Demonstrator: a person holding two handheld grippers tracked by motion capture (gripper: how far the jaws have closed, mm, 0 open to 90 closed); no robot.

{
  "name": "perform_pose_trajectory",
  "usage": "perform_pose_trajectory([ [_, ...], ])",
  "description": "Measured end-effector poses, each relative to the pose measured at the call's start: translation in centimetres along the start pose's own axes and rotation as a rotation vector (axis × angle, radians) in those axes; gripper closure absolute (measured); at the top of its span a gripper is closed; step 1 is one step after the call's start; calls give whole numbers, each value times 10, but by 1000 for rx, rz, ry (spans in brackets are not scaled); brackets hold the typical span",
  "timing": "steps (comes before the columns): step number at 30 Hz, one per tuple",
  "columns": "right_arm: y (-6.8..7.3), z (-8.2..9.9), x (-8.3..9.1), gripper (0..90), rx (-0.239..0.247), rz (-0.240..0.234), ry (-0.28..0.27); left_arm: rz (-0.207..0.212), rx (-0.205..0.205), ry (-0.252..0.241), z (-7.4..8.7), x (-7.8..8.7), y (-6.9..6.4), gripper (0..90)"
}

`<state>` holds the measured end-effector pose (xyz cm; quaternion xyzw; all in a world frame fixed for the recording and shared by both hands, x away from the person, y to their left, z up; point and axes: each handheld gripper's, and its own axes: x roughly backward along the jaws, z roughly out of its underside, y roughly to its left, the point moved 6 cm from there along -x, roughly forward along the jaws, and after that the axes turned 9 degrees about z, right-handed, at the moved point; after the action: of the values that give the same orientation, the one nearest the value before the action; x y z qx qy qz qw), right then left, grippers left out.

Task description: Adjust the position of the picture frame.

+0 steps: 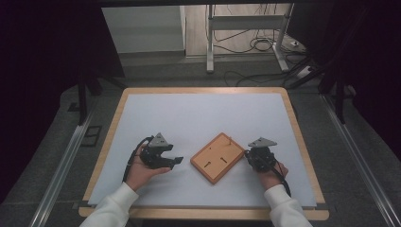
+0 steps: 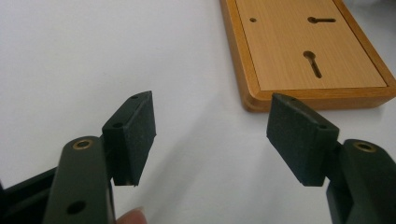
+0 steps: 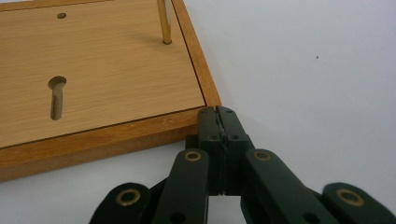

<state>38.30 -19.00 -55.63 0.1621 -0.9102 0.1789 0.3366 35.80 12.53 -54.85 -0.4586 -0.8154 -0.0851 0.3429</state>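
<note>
Closed jaws of right gripper (image 3: 217, 112) seemingly touch pale-panelled, slotted wooden board (image 3: 93, 84).

One wooden board (image 1: 217, 157) lies on the table, bearing two keyhole slots (image 2: 312, 63), one thin brass pin (image 3: 163, 21), and seemingly one small round hole (image 2: 252, 20). Two grippers: the left gripper (image 1: 171, 160) and the right gripper (image 1: 247, 154).
</note>
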Motion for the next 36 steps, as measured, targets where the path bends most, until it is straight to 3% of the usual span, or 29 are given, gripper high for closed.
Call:
perform_pose_trajectory([
  [17, -1, 0, -3, 896, 14, 52, 34, 3, -4, 16, 3, -6, 0, 317],
  [26, 3, 4, 1, 896, 10, 19, 42, 6, -9, 11, 3, -5, 0, 314],
  [28, 5, 7, 0, 896, 10, -4, 64, 6, -8, 7, 2, -5, 0, 314],
  [36, 3, 5, -5, 896, 3, 13, 47, 7, -4, 5, 2, -4, 1, 313],
])
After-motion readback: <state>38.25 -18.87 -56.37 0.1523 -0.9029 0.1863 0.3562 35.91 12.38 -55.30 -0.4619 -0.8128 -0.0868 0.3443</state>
